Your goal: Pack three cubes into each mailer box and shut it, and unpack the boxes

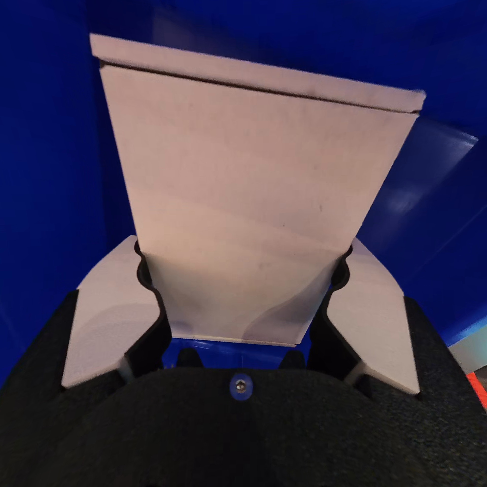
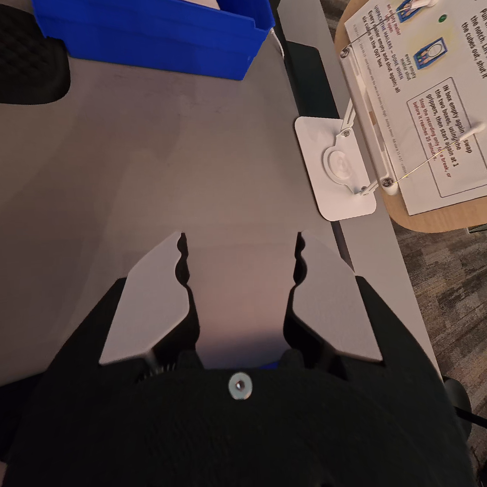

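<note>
The white mailer box (image 1: 253,184), lid closed, sits inside the blue bin (image 1: 47,158) — clamped at its sides by the left gripper (image 1: 241,266), whose jaws press both walls. The right gripper (image 2: 240,263) hangs over the bare grey table (image 2: 184,158) — jaws apart, holding nothing, the instruction sheet (image 2: 421,105) beside it.

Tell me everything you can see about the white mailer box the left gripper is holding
The mailer box is white, slightly scuffed cardboard, flat-sided and shut, with a dark seam where the lid flap folds over its far end. The left gripper clamps its near end between both fingers, pads pressed against its two side edges. It is held up inside the blue bin, whose walls surround it; whether its far end rests on anything cannot be told. Its contents are hidden.
</note>
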The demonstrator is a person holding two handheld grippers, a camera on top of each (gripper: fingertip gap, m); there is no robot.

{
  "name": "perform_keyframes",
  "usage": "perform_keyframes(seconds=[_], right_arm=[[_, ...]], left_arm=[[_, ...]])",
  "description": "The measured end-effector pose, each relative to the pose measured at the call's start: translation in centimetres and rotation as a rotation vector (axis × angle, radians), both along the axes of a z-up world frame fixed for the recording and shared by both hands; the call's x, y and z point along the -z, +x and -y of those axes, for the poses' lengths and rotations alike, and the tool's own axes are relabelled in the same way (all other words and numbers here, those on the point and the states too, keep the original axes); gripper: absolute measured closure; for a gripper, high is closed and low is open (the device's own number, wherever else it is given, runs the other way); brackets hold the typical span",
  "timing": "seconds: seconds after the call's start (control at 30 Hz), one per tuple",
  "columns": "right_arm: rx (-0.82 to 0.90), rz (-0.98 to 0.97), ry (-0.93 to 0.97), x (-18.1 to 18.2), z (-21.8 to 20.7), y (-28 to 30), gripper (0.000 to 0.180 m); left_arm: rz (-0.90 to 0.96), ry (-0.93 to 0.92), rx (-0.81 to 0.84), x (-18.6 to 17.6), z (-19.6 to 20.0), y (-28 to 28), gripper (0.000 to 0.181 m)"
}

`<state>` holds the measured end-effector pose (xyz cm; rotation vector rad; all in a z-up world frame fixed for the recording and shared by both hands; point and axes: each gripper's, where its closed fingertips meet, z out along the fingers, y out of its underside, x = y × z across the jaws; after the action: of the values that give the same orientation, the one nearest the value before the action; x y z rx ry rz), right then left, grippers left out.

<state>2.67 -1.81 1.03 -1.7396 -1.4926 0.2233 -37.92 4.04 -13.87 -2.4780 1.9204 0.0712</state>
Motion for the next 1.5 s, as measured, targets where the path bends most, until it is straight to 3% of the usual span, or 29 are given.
perform_keyframes(seconds=[0.43,1.3,1.5], right_arm=[[-0.011,0.016,0.002,0.2,0.2,-0.1,0.101],[-0.037,0.015,0.004,-0.1,1.0,0.0,0.102],[-0.031,0.018,-0.001,0.1,0.8,-0.1,0.102]], left_arm=[[-0.042,-0.016,-0.009,-0.3,0.4,-0.1,0.048],[-0.028,0.128,-0.023,-7.5,-0.2,0.3,0.051],[-0.025,0.115,-0.022,-6.1,0.1,0.4,0.052]])
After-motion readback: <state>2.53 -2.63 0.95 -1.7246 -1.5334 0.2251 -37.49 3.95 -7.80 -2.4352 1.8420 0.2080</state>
